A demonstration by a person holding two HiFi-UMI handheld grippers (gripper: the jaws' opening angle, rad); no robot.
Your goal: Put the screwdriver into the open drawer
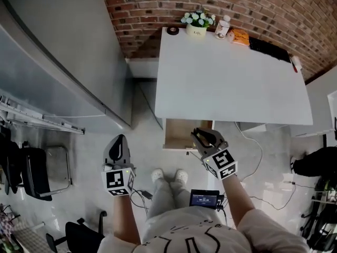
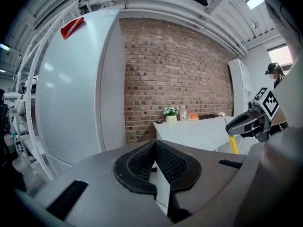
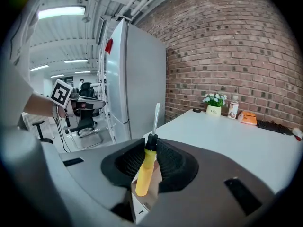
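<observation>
The right gripper pinches the screwdriver at the top of its yellow handle, just above the open drawer's right side, under the counter's near edge. The screwdriver stands roughly upright across the jaws, blade up and handle hanging below. To do this step well, I'd move left over the drawer's middle, tip the long axis flat, lower below the rim, and only then let go. The left gripper is pressed together, empty, well left.
</observation>
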